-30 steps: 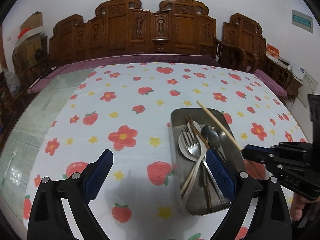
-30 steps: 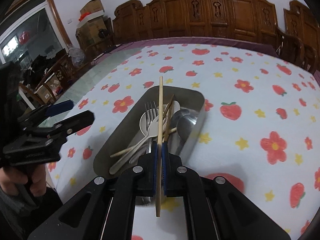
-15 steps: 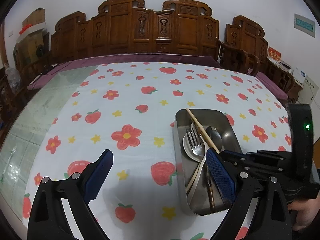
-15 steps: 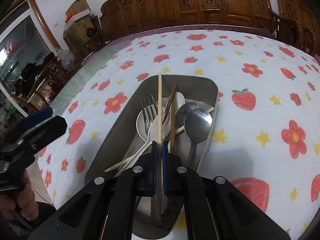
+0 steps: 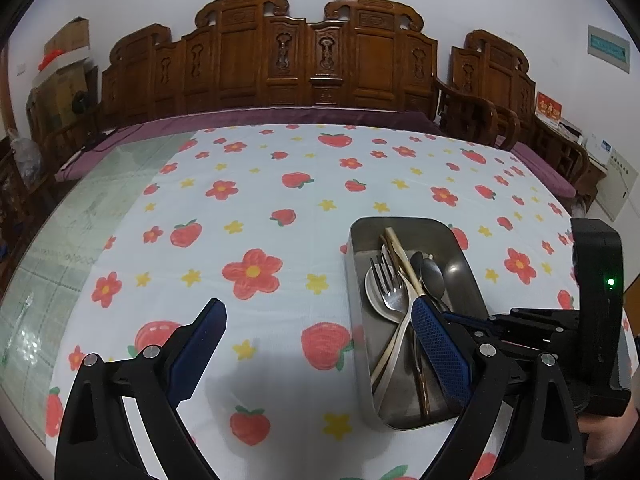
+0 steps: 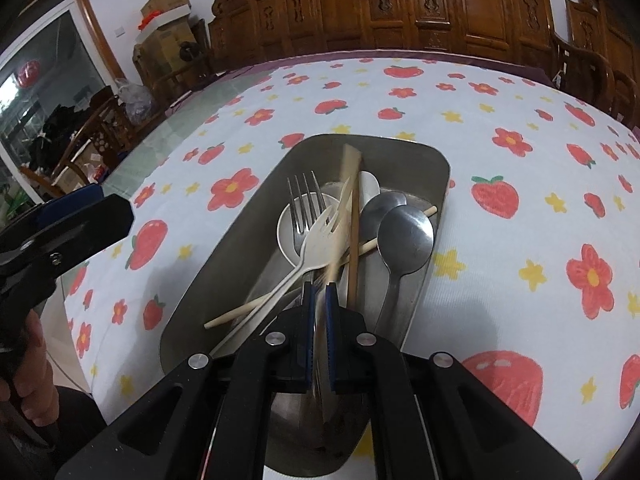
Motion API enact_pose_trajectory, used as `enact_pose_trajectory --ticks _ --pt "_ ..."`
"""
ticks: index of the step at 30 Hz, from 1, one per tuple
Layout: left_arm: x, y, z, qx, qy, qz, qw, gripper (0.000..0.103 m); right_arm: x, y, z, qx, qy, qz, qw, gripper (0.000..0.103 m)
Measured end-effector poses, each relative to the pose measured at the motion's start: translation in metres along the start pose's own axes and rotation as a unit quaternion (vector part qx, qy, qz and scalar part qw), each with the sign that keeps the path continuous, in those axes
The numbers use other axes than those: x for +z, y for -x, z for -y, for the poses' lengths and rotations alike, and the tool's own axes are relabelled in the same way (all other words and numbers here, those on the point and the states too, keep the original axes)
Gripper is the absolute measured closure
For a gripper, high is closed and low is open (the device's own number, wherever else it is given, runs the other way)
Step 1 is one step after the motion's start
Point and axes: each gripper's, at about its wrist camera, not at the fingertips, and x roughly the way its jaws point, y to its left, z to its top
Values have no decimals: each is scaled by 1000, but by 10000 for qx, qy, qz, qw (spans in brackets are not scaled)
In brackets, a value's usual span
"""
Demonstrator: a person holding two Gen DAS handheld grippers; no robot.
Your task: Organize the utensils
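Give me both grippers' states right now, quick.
Left gripper: open, holding nothing.
Right gripper: shut on the light chopstick, over the metal tray.

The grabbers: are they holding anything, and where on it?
The right gripper pinches a light chopstick near its lower end, over the tray. The left gripper is open and holds nothing.

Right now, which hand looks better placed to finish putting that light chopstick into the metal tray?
The right. The right gripper sits over the metal tray with the light chopstick between its narrow jaws, blurred and tipping in. The left gripper hangs wide open and empty over the tablecloth beside the tray.
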Motion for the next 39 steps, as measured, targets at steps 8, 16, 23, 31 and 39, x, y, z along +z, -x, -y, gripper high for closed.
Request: enact_pose_trajectory --ticks 8,16,23,31,39 --pt "0 4 5 29 -1 50 10000 13 -6 30 2 -135 130 278 9994 96" --pt "-5 28 34 53 -32 159 9999 8 -21 90 15 -475 59 741 9961 69" --pt "-15 53 59 22 -143 159 9998 8 -41 143 29 -850 -123 1075 9905 32" --pt "-26 105 95 -140 -341 413 9985 8 -66 223 34 -1272 -337 1750 9757 4" --pt "-22 172 121 -140 -398 962 9945 8 -90 308 22 -1467 -345 2499 9565 3"
